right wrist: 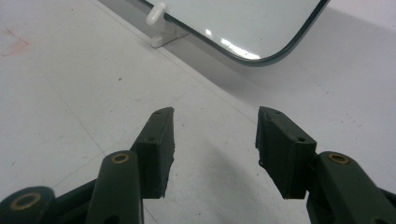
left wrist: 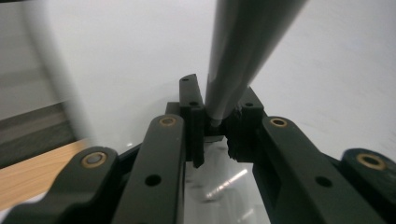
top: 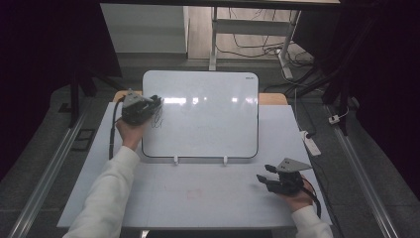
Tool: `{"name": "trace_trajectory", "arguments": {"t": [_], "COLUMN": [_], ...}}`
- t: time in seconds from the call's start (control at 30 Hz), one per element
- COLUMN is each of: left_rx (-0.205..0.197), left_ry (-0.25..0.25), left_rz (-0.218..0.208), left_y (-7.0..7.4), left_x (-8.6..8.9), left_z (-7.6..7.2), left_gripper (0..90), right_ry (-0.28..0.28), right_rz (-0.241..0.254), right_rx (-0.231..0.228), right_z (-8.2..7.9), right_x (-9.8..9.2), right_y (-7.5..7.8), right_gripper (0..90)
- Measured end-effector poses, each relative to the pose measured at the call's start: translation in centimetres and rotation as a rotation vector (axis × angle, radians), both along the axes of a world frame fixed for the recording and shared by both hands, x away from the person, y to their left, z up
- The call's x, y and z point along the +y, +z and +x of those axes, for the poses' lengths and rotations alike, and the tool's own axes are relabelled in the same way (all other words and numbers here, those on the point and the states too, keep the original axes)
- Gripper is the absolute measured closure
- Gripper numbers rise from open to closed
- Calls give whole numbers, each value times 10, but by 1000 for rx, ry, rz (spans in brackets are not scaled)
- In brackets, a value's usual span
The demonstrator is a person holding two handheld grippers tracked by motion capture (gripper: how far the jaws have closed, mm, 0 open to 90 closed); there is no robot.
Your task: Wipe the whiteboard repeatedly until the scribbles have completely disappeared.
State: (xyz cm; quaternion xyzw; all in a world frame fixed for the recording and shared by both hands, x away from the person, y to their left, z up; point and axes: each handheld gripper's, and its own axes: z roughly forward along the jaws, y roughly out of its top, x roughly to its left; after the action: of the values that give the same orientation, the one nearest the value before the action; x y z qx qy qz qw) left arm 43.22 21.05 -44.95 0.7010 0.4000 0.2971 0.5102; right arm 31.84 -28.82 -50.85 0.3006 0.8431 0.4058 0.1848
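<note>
The marker (left wrist: 243, 56) is clamped between the jaws of the left gripper (top: 148, 106), its grey barrel rising up and away from the pads in the left gripper view, with the whiteboard's pale surface just behind it. In the high view this gripper sits over the far left part of the whiteboard (top: 208, 124), close to its left edge, and a small dark scribble (top: 157, 120) lies on the board just to the near right of it. The person's left hand (top: 130, 133) holds the gripper from the near side, and a white sleeve (top: 106, 193) runs back to the near edge of the scene.

The whiteboard lies flat on the white table (top: 198, 198), its near edge resting against two small white clips (top: 175, 159).

The right gripper (top: 267, 174) rests low over the table at the near right, well apart from the marker and just off the board's near right corner. Its jaws stand apart with nothing between them; the right gripper view shows bare table in the gap and the board's rounded corner (right wrist: 275, 51) beyond. A faint reddish smudge (top: 194, 193) marks the table to the left of this gripper.
</note>
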Motion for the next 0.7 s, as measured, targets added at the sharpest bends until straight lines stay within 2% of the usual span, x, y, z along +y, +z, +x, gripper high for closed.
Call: {"name": "trace_trajectory", "arguments": {"t": [0.07,0.13,0.23,0.3,0.33,0.4,0.47,0.53,0.57,0.63,0.7], "left_rx": [3,0,13,25,25,32,17,3,-3,-8,-1], "left_ry": [-26,-8,64,71,69,28,-12,-24,-18,31,81], "left_rz": [33,36,-17,-51,-50,-62,3,41,53,42,-17], "left_y": [0,2,2,0,-1,-4,-6,-5,-3,0,0], "left_x": [-10,-5,21,33,31,18,-4,-14,-12,1,21], "left_z": [-2,-3,-4,-5,-6,-7,-8,-8,-8,-6,-4], "left_gripper": [772,773,773,773,773,773,773,773,773,773,773], "right_ry": [0,1,-2,0,-1,-1,0,4,4,1,1], "right_rz": [-3,-7,-2,-2,-2,0,-2,-8,-9,-5,2], "right_rx": [0,-3,-4,-7,-7,-6,-4,-7,-7,-5,-5], "right_z": [0,0,0,-1,-1,0,0,-1,-1,-1,-2], "right_x": [0,0,0,0,-1,0,0,1,1,0,0], "right_y": [0,0,0,1,1,1,0,1,1,1,1], "right_gripper": [472,472,472,472,472,472,472,472,472,471,470]}}
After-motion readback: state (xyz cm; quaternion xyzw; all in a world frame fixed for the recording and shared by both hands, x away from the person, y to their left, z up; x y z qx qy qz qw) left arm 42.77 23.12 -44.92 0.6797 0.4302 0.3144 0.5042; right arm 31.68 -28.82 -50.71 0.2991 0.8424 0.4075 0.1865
